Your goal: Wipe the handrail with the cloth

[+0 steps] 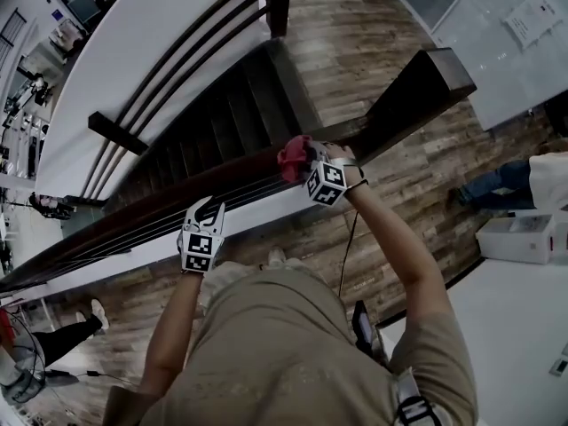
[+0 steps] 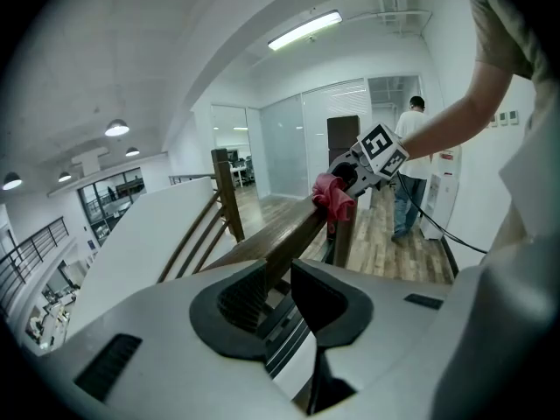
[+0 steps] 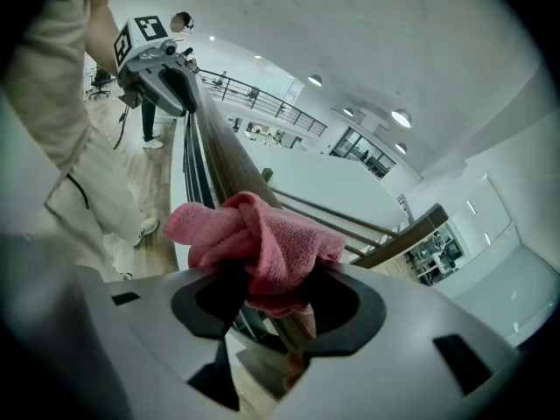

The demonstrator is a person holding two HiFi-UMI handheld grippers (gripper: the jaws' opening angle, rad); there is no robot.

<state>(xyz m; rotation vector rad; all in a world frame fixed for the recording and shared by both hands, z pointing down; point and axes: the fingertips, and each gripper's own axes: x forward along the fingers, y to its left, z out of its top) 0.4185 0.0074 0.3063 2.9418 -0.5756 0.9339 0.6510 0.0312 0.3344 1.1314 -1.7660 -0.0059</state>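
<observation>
The dark wooden handrail [image 1: 115, 242] runs from lower left to upper right above the stairwell. A bunched pink cloth [image 1: 295, 157] lies on top of it near the corner post, and my right gripper [image 1: 309, 161] is shut on it; in the right gripper view the cloth [image 3: 258, 234] fills the jaws with the handrail [image 3: 219, 143] passing under it. My left gripper [image 1: 208, 209] sits further down the rail, open, its fingers astride the wood. In the left gripper view the handrail [image 2: 276, 230] runs away from the jaws to the cloth [image 2: 333, 196].
Dark stairs [image 1: 222, 114] drop beyond the rail, with a second banister [image 1: 169, 69] on the far side. The thick end post [image 1: 417, 91] is at the upper right. A white box [image 1: 519, 238] and a person [image 1: 506, 183] are on the wooden floor at right.
</observation>
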